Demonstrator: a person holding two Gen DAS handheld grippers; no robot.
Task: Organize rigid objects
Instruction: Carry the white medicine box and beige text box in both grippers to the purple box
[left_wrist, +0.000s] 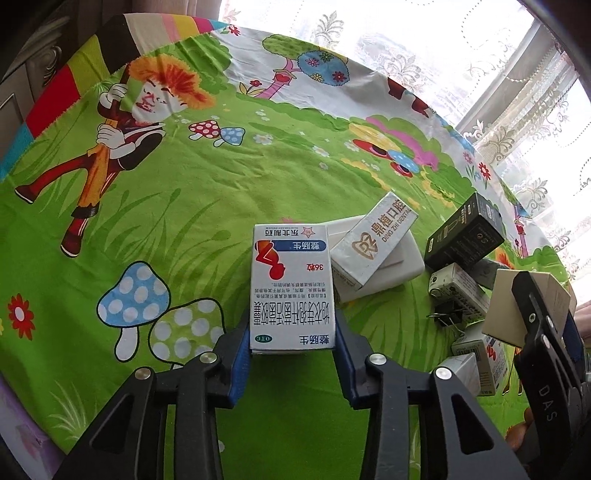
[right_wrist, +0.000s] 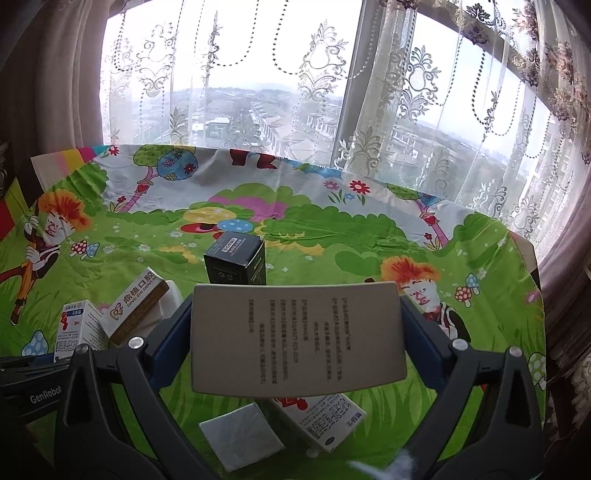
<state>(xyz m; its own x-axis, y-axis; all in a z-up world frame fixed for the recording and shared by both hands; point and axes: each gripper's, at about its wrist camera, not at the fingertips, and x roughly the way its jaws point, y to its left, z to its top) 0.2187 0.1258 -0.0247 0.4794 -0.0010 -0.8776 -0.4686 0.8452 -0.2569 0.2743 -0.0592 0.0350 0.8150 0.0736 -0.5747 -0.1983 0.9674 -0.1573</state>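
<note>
left hand-held gripper (left_wrist: 292, 354) pinching medicine box (left_wrist: 291, 286) | right hand-held gripper (right_wrist: 295, 334) pinching grey box (right_wrist: 297, 338) (cloth (left_wrist: 177, 177) leftward bare)

On the cartoon-print green tablecloth (left_wrist: 184, 192), the white medicine box with red figure (left_wrist: 291, 288) is sitting just left of the white-and-gold dental carton (left_wrist: 373, 243), which is leaning on a flat white box (left_wrist: 402, 258). The black box (left_wrist: 465, 230) is standing off to their right, with a black binder clip (left_wrist: 445, 317) lying nearer the camera.

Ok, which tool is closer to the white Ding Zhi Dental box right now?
Left. The left tool, shut on the medicine box, sits just beside the Ding Zhi Dental box. The right tool, holding a beige box, is farther off to its right.
</note>
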